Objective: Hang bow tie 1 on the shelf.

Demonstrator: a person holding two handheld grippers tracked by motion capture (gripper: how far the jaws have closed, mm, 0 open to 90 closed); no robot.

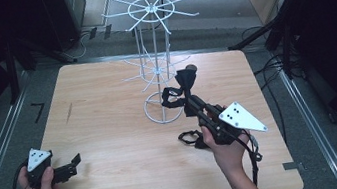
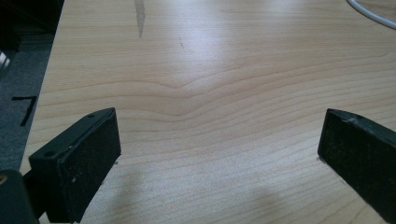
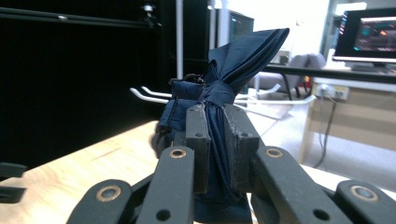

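Step in hand: you are carrying a folded dark blue umbrella (image 1: 186,82) toward the white wire rack (image 1: 159,70); judging by the pose, the hanging itself is not yet done.
Right tongs: your right tongs (image 3: 215,140) are clamped tight on the umbrella's gathered cloth, just below the strap that binds it; the cloth fans out above the jaws.
Umbrella's place: held off the worktop (image 1: 111,128), right beside the rack's pole at about 3 o'clock from it, with its top end near the lower ring of arms.
Loop: a dark strap loop (image 1: 169,97) hangs from the bundle at about 9 o'clock of your grip, close to the rack's base ring.
Left tongs: your left tongs (image 2: 219,154) stand wide with nothing between them, low over bare wood at about 8 o'clock on the worktop, well apart from the rack.
Loose item: a small dark strap-like thing (image 1: 189,137) lies on the worktop just by your right hand (image 1: 225,151); I cannot tell what it is.
Next move: it likely calls for lifting and turning the bundle so the loop faces a free wire arm, then sliding it over the tip.
Watch for: the rack looks light, so a nudge could tip it; your free left tongs could steady the base.
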